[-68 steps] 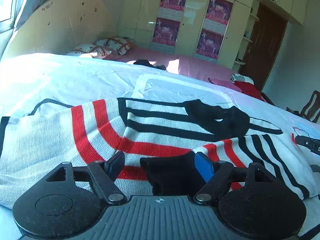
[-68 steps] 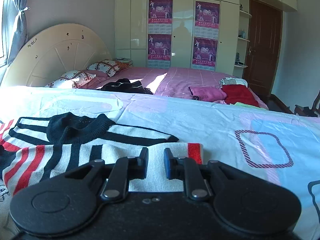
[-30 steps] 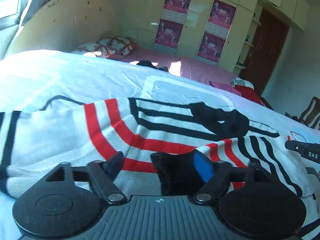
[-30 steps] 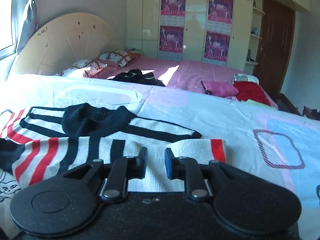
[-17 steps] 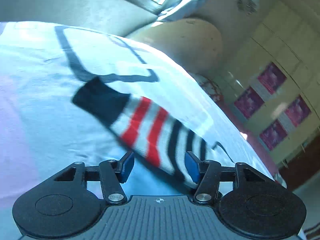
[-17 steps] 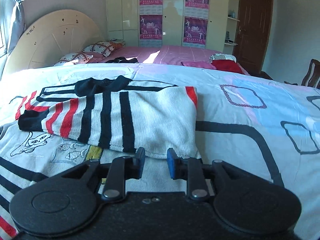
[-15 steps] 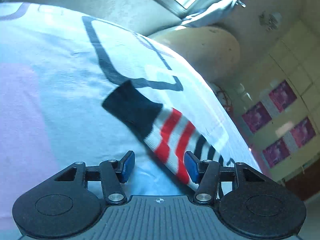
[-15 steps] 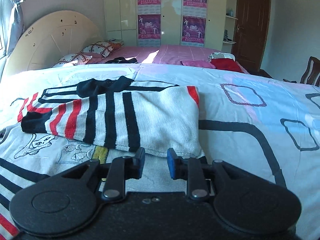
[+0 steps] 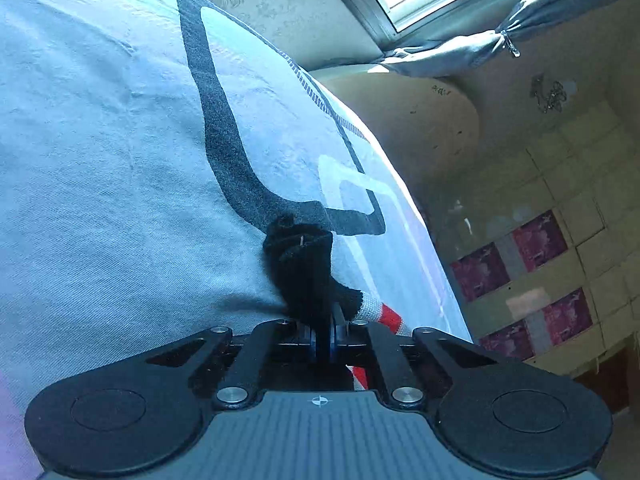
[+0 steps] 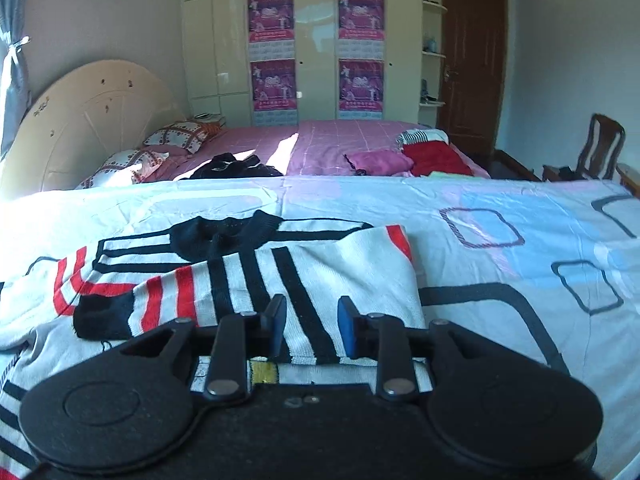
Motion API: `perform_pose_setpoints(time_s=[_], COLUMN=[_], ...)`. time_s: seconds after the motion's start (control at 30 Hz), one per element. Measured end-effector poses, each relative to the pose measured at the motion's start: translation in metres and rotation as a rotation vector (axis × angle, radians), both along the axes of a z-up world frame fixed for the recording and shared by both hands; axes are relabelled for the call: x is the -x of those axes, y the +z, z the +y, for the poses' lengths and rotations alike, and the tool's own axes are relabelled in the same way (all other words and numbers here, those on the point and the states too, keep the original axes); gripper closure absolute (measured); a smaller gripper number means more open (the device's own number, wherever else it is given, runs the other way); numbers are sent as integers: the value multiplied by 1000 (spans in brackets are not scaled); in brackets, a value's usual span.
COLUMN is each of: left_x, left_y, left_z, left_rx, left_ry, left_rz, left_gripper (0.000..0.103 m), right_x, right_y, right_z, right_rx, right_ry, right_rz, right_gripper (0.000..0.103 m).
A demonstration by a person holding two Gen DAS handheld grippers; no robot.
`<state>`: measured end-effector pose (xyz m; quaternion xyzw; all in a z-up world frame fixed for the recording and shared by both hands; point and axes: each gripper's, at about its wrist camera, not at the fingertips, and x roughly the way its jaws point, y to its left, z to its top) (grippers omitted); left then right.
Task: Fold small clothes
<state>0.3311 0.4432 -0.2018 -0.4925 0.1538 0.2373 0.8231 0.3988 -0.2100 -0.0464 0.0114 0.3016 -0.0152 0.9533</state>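
Note:
A white knit sweater with black and red stripes and a black collar lies flat on the bed. One sleeve is folded across its body, its black cuff pointing left. My right gripper hovers over that folded sleeve. Its jaws are opening and the pads press on nothing. In the left wrist view my left gripper is rolled on its side and shut on the other sleeve's black cuff, which bunches up from the sheet. A bit of white and red sleeve trails to the right.
The bedsheet is pale blue and white with dark outlined shapes. Behind it stands a pink bed with pillows, dark clothes and a red and pink pile. A chair is at far right. A wall, window and curtain border the left side.
My left gripper swung out to the far sleeve, rolled over and closed on its black cuff. My right gripper drew back from the folded sleeve's edge and widened a little.

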Motion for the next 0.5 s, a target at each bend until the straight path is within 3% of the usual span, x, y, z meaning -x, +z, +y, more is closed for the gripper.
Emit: perform_pose_setpoints(time_s=[0.07, 0.23, 0.37, 0.5], left_x=[-4, -15, -66, -117], left_y=[13, 67, 118, 142], left_z=[-7, -47, -121, -229], left_rx=[-48, -163, -306, -444], left_ry=[-16, -116, -310, -523], left_rz=[22, -72, -97, -99], left_gripper=[98, 98, 98, 98], right_x=[-2, 3, 4, 3], right_y=[-6, -13, -17, -18], right_z=[-8, -27, -44, -64], right_rx=[-6, -5, -3, -28], right_ry=[-57, -90, -95, -104], right_rz=[17, 27, 29, 20], right_gripper=[75, 75, 75, 75])
